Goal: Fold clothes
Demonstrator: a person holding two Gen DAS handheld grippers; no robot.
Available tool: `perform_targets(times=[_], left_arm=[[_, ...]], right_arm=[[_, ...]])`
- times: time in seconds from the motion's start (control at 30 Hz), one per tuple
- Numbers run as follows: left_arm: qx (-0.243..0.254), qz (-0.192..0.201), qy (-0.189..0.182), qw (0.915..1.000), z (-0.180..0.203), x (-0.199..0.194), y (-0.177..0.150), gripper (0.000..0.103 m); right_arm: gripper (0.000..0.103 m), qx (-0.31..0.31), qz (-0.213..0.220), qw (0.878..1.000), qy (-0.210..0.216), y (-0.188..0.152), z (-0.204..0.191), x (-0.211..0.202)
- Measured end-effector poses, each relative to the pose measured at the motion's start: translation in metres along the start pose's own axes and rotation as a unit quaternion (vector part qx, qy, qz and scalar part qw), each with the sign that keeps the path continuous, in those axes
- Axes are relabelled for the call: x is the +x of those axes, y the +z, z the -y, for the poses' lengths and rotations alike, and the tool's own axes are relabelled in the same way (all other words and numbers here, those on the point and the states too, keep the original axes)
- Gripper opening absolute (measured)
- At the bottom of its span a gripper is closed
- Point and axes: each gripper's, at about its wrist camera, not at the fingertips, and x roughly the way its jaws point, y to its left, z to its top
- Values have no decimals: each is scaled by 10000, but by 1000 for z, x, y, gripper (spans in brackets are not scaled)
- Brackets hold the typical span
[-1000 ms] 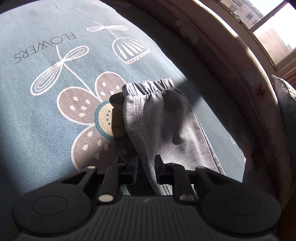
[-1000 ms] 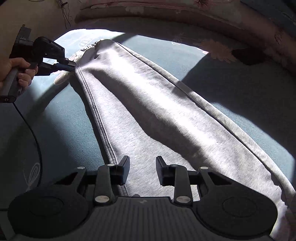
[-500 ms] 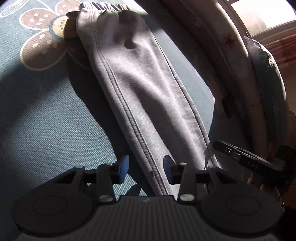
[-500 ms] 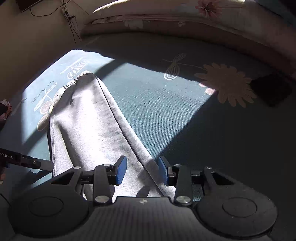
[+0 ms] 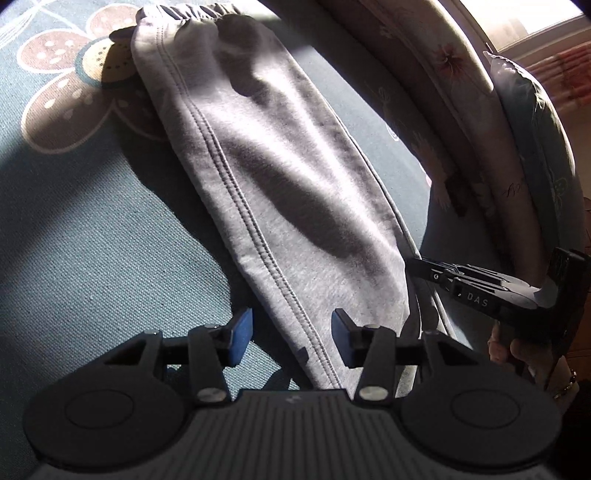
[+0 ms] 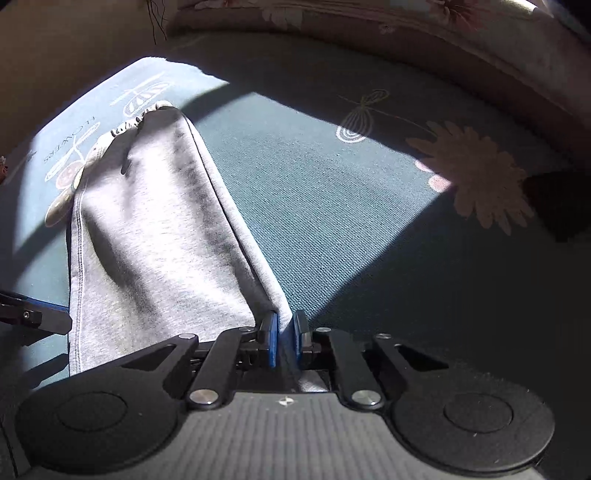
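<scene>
— What sort of place is this looking like to you?

— A bedroom in a home. A teal bedspread (image 6: pixel 332 206) printed with flowers and the word "FLOWERS" is covering a wide soft surface, and a rolled floral quilt (image 5: pixel 454 96) is lying along its far edge with a pillow (image 5: pixel 532 122) leaning beside it.

— Anything else pointing that way?

— Sun is coming in through a window (image 5: pixel 524 22) at the corner, and grey sweatpants (image 5: pixel 280 177) are lying on the spread.

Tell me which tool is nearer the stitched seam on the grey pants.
Left. The left tool straddles the stitched seam, open. The right tool is closing on the opposite edge of the grey pants.
</scene>
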Motion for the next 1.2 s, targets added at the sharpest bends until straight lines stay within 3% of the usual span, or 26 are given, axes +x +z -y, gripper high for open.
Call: perform_targets(times=[0.03,0.1,0.2,0.4,0.47,0.6,0.7,0.77,0.83,0.93,0.97,1.0,1.1,1.2], left_arm=[[80,-21,28,10000,4,-3,2,45],[472,167,18,9987,15,-13,6,45],[1430,460,76,9886,35,-17,12,46],[2817,314,217,9587,49,23,14,46],[2811,307,192,9590,44,19,13,46],[2162,637,194,9741,25,-15,13,50],[1023,567,100,9931,0,-27,14,50],[120,403,-187,9989,-19,-27,11,50],[-640,279,-502,9963,-34,-23,6,51],[-1435,211,-894,9854,-50,-13,-5,52],[-1572,193,-989,9824,-52,-10,-8,53],[-1673,176,-1074,9799,-52,-7,-10,53],[-1899,151,-1296,9731,-51,2,-16,61],[-2044,152,-1481,9675,-45,13,-14,63]], right_arm=[[18,13,9,9999,-104,0,-3,-2],[36,-33,198,9990,-387,-2,-13,-16],[36,-104,533,9963,-666,-8,-27,-41],[36,77,328,9994,19,-39,-58,-50],[36,97,197,9997,145,-51,-71,-46],[36,-197,254,9991,268,-73,-107,-49],[36,-801,223,9961,300,-84,-146,-44],[36,-1322,170,9909,186,-87,-171,-35],[36,-1981,75,9796,-338,-91,-195,-22],[35,-2365,17,9692,-689,-91,-209,-16],[30,-2411,-11,9675,-767,-90,-209,-16],[16,-2444,-37,9658,-869,-89,-209,-16],[3,-2132,11,9740,-761,-83,-198,-26],[3,-1749,126,9829,-556,-75,-188,-40]])
